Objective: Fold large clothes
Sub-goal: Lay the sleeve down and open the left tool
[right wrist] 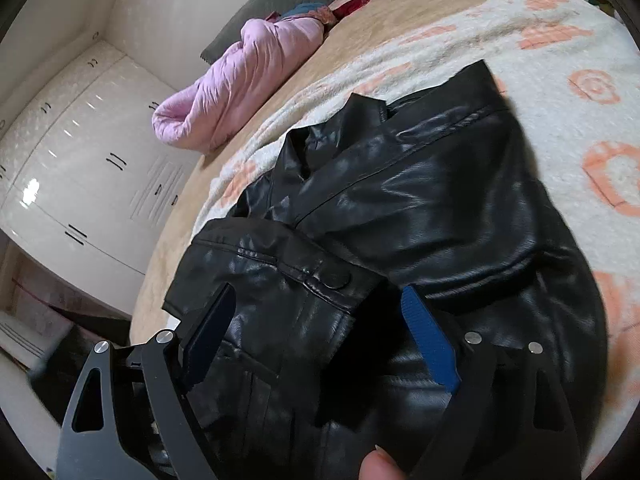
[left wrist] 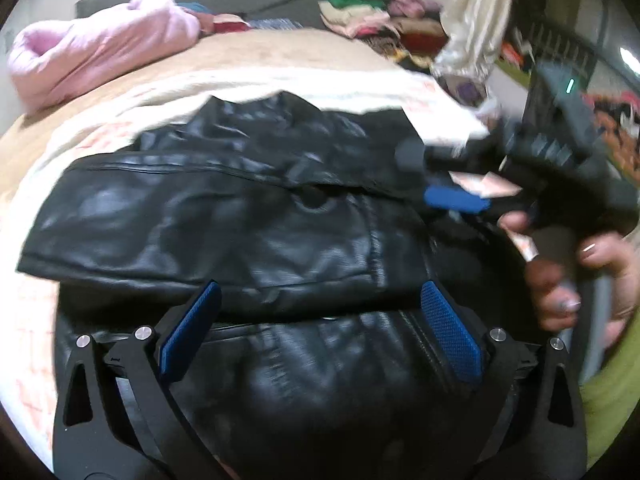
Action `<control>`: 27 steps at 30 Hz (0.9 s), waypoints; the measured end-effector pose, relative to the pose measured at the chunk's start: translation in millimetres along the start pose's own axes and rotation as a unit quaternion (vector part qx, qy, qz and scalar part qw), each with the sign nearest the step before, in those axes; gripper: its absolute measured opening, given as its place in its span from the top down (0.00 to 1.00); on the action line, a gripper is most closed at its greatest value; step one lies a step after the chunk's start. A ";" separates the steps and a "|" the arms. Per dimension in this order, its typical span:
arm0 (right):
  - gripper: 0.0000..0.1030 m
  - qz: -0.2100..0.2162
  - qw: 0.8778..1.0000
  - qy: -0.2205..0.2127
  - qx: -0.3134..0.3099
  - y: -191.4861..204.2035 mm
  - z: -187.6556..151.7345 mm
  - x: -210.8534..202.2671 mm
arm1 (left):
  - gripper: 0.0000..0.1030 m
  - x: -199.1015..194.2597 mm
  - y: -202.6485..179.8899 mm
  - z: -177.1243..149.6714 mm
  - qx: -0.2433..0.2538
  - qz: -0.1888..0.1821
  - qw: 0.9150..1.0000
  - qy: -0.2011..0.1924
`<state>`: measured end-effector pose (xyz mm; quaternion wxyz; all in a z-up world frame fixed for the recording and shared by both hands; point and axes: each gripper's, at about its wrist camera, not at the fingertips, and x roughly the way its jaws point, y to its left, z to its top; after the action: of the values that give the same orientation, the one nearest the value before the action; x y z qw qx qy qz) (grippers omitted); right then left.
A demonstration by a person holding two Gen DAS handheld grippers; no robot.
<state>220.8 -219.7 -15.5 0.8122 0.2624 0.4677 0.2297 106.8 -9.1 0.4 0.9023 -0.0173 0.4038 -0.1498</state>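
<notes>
A black leather jacket [left wrist: 248, 216] lies partly folded on a white blanket with pink marks [left wrist: 320, 84] on the bed. A sleeve is folded across its body. My left gripper [left wrist: 320, 300] is open just above the jacket's near part, with nothing between its blue pads. My right gripper [left wrist: 444, 176] shows at the jacket's right edge in the left wrist view. In the right wrist view the right gripper [right wrist: 316, 304] is open over the jacket [right wrist: 440, 208], above the buttoned sleeve cuff [right wrist: 320, 280].
A pink padded garment [left wrist: 92, 48] lies at the back left of the bed; it also shows in the right wrist view [right wrist: 240, 80]. A pile of mixed clothes [left wrist: 376, 16] lies at the back right. White wardrobes [right wrist: 80, 160] stand to the left of the bed.
</notes>
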 end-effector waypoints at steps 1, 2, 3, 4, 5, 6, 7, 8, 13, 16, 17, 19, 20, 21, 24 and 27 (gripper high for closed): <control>0.18 -0.008 1.000 0.002 0.000 1.2 0.9 4.5 | 0.09 -5.4 5.7 2.4 -0.006 0.002 1.000 -0.005; 0.18 -0.024 1.000 0.007 0.002 0.9 1.1 9.6 | 0.09 -14.5 15.8 4.0 -0.015 0.008 1.000 -0.015; 0.18 -0.042 0.999 0.015 -0.001 2.5 0.7 17.3 | 0.09 -19.3 20.9 5.0 -0.019 0.014 1.000 -0.020; 0.20 -0.044 0.999 0.016 -0.006 3.2 0.2 21.0 | 0.09 -27.2 31.8 5.9 -0.028 0.026 0.999 -0.028; 0.27 -0.047 0.999 0.017 -0.012 5.4 -0.6 25.5 | 0.09 -32.4 40.8 6.6 -0.037 0.033 0.998 -0.033; 0.30 -0.055 0.998 0.022 -0.022 9.2 -2.4 31.2 | 0.09 -38.4 54.4 7.2 -0.053 0.045 0.997 -0.038; 0.41 -0.072 0.997 0.021 -0.035 13.2 -5.1 34.9 | 0.09 -42.2 65.9 7.9 -0.067 0.055 0.995 -0.040; 0.58 -0.083 0.995 0.012 -0.057 20.6 -7.3 35.9 | 0.09 -46.3 78.0 7.9 -0.083 0.064 0.994 -0.044; 0.96 -0.039 0.990 -0.033 -0.134 57.1 -6.6 18.9 | 0.09 -65.8 129.4 2.8 -0.157 0.089 0.982 -0.058; 0.97 -0.025 0.977 -0.081 -0.198 91.5 11.5 -13.2 | 0.09 -79.2 148.7 4.6 -0.180 0.100 0.976 -0.071; 0.97 -0.019 0.973 -0.091 -0.210 97.0 16.8 -21.9 | 0.09 -83.2 152.2 6.2 -0.184 0.105 0.974 -0.076; 0.97 -0.015 0.962 -0.117 -0.247 109.5 31.2 -43.7 | 0.09 -89.9 157.8 9.4 -0.190 0.110 0.972 -0.084; 0.97 -0.026 0.955 -0.128 -0.267 113.0 39.0 -53.7 | 0.09 -91.6 160.1 11.3 -0.193 0.110 0.971 -0.087; 0.97 -0.037 0.951 -0.132 -0.279 112.6 44.3 -57.7 | 0.09 -92.6 161.4 13.5 -0.196 0.110 0.970 -0.090; 0.97 -0.067 0.945 -0.132 -0.292 95.8 54.6 -62.2 | 0.09 -89.4 163.1 22.6 -0.202 0.106 0.969 -0.091; 0.97 -0.091 0.950 -0.108 -0.279 65.7 57.7 -52.5 | 0.09 -75.2 164.8 38.8 -0.205 0.104 0.969 -0.088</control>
<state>239.3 -214.7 84.7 0.9161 0.0043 0.3164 0.2464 130.3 166.2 55.8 0.9220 -0.1727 0.3449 0.0334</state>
